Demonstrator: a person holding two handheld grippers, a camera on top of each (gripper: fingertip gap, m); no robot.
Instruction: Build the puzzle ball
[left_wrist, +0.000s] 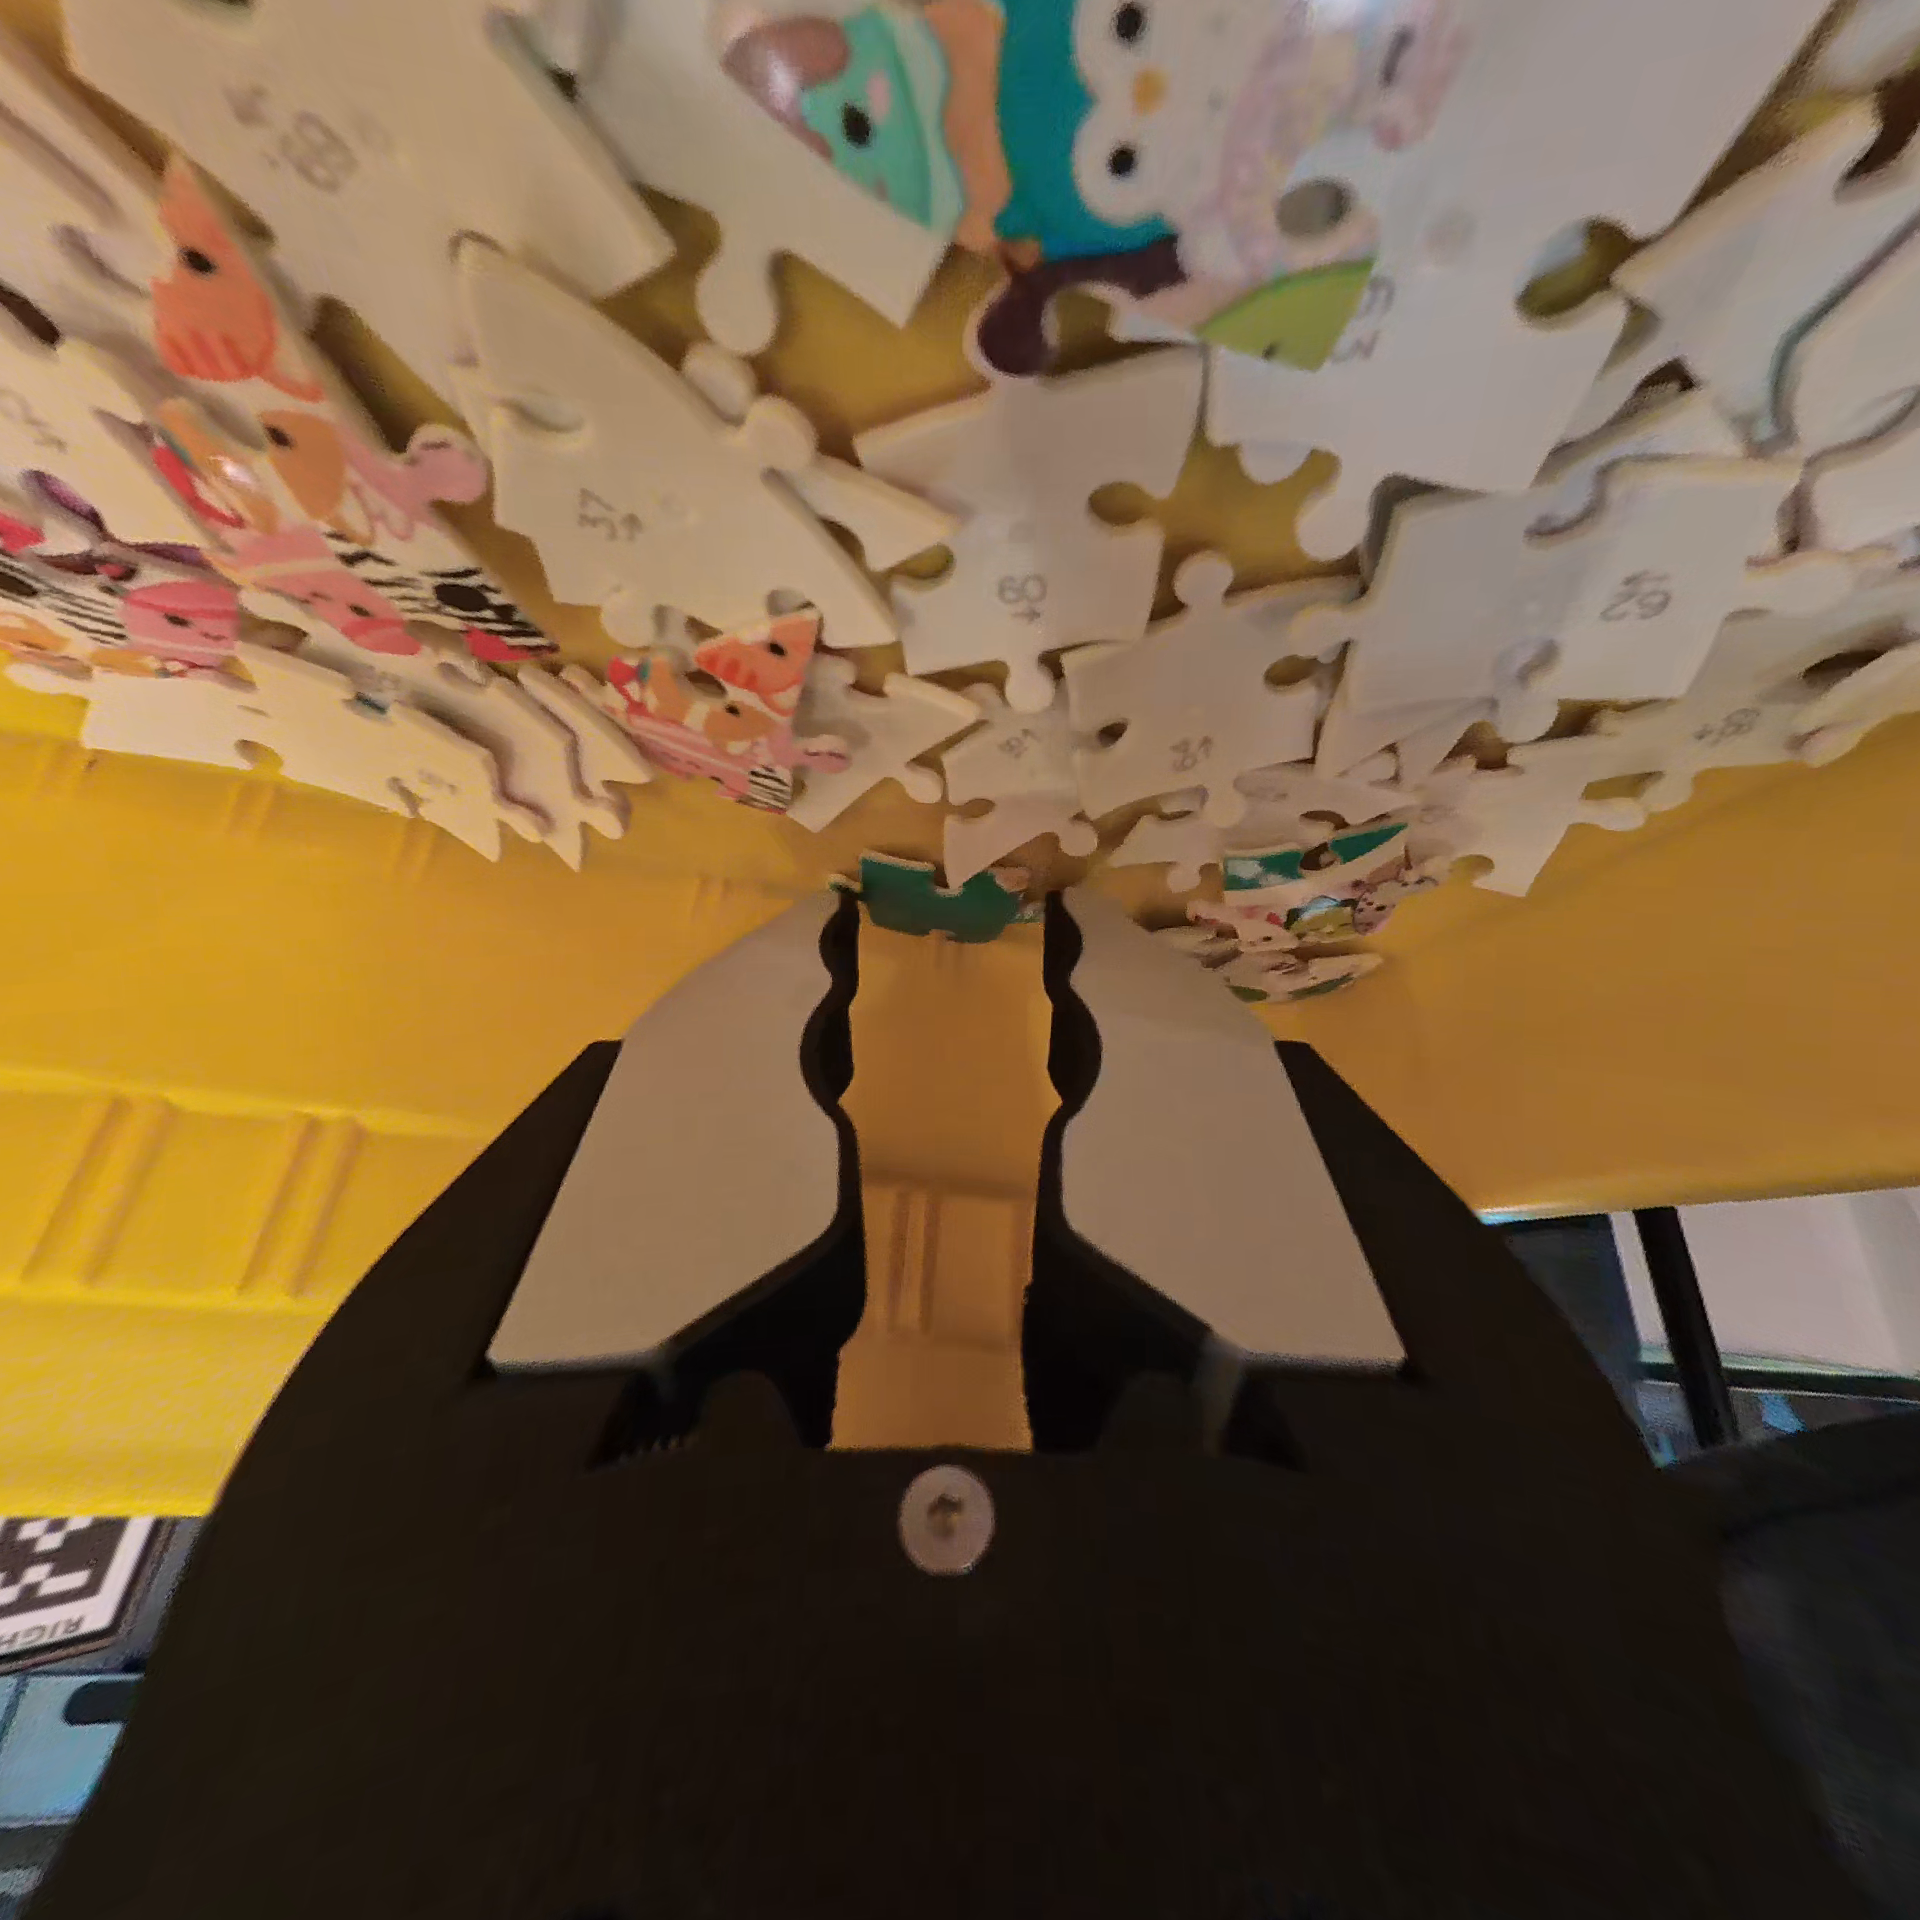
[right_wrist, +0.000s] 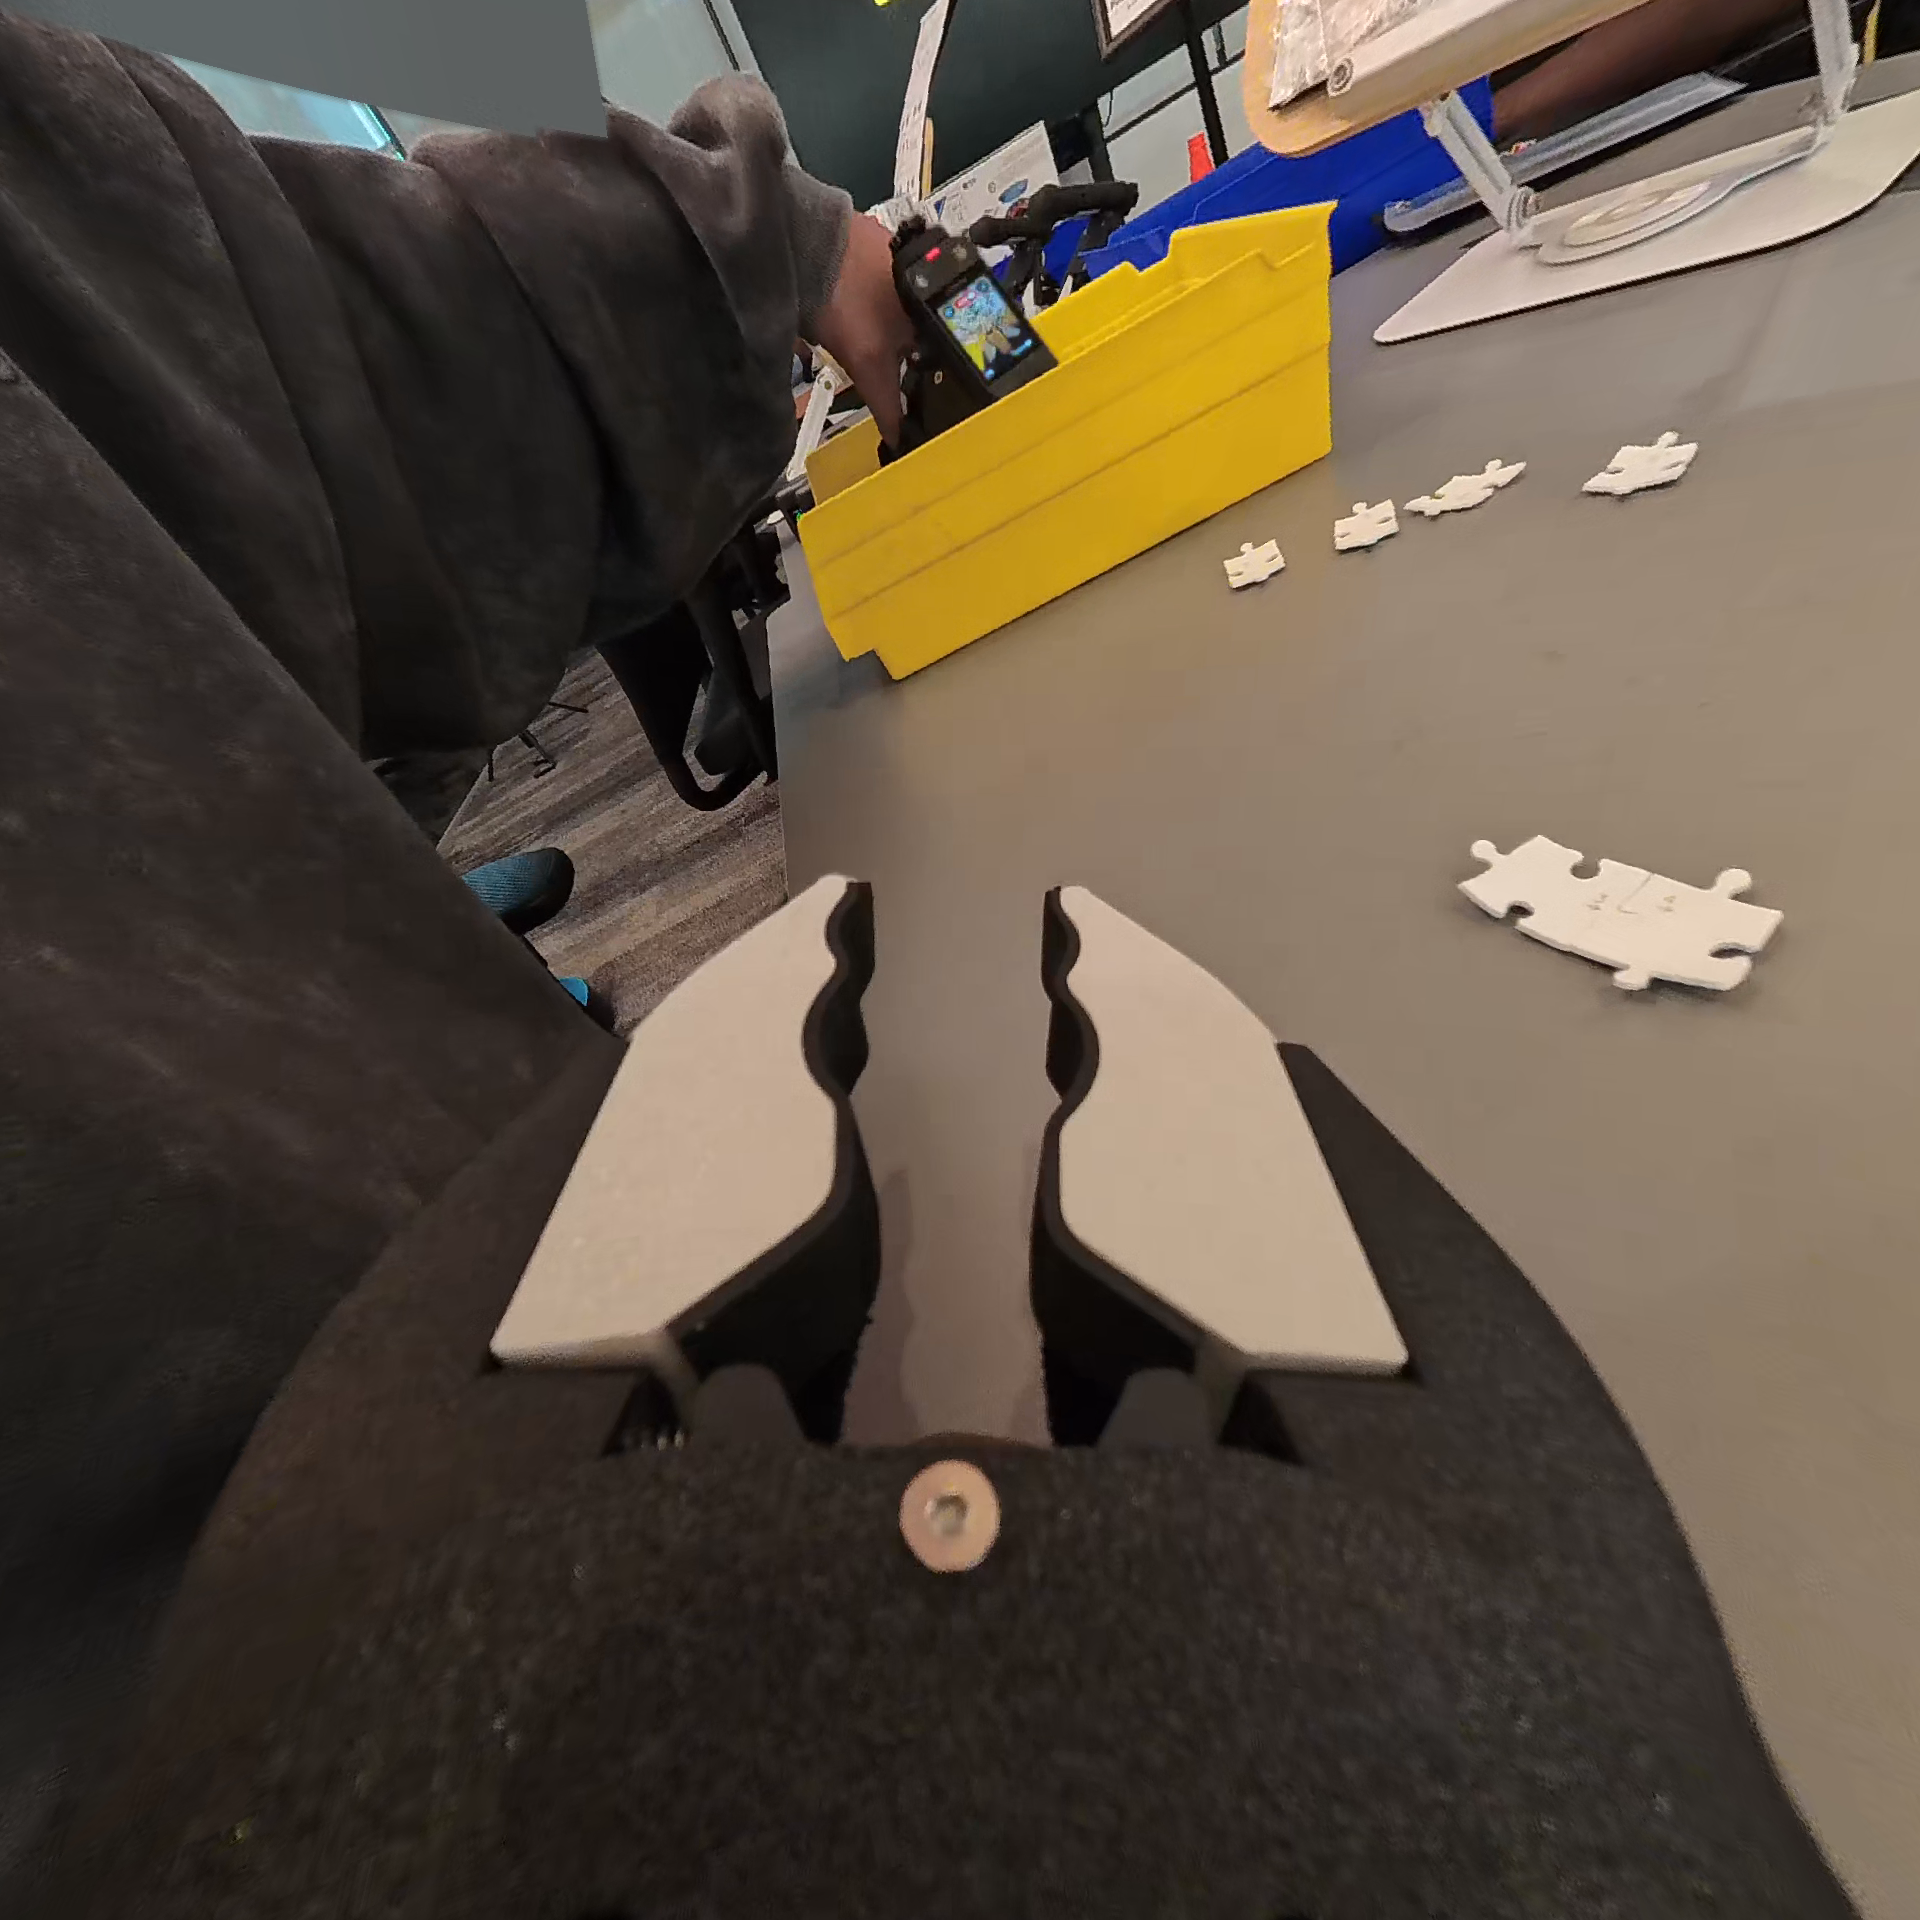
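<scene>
Teal puzzle piece (left_wrist: 940, 902) between left gripper (left_wrist: 951, 920) jaws' tips.

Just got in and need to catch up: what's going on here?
A person is fishing puzzle pieces out of a yellow bin. The left gripper is inside it, open, its tips at a teal piece in the pile. The right gripper hangs open and empty over the grey table, where two joined white pieces and a few singles lie.

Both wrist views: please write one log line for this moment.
left claw: open, in yellow bin at puzzle pieces | right claw: open, empty
</scene>
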